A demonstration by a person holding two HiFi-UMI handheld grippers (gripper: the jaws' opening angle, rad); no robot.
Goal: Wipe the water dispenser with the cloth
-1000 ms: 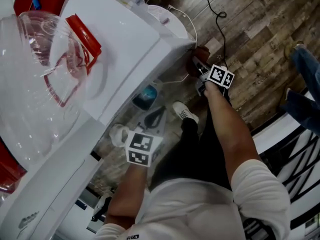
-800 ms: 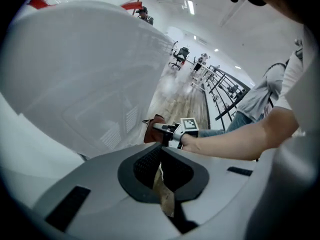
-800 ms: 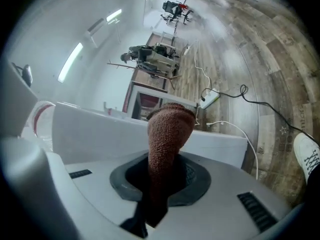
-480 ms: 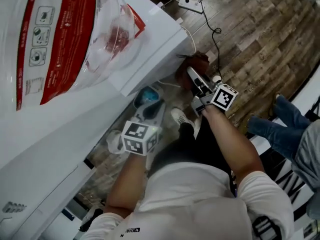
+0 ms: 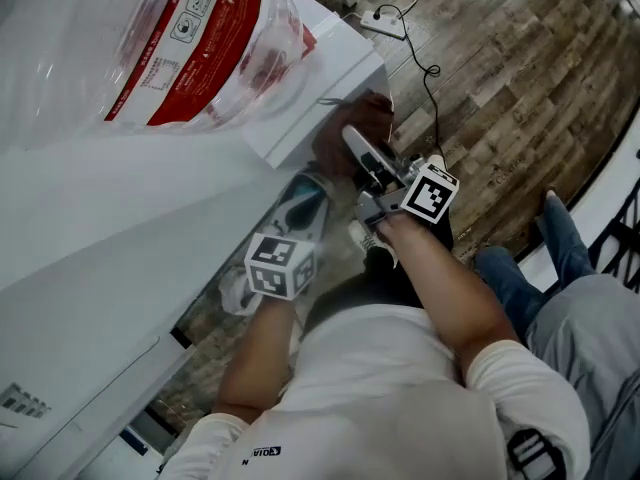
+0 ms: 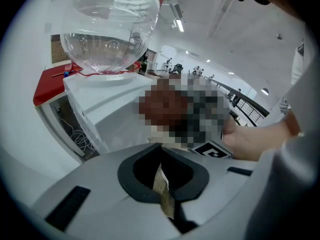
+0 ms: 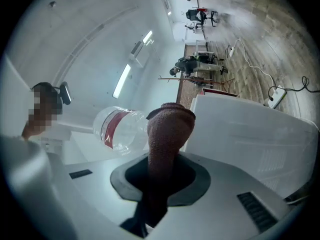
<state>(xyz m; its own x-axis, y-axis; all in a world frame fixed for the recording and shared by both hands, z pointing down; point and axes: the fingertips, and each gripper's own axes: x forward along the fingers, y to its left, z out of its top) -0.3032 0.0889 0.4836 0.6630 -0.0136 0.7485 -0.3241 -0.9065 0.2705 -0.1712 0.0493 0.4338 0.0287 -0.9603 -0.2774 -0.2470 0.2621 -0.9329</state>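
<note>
Wiping now | right claw (image 5: 362, 158) clamped on the brown cloth (image 5: 345, 128), cloth against the water dispenser (image 5: 150, 218) corner below the bottle (image 5: 200, 28) | left claw (image 6: 163, 189) pinched together, empty, low alongside | advice: press flat, stroke evenly along the edge.

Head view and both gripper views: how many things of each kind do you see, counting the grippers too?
water dispenser: 1
water bottle: 1
cloth: 1
grippers: 2, the left gripper and the right gripper
power strip: 1
Total: 6
</note>
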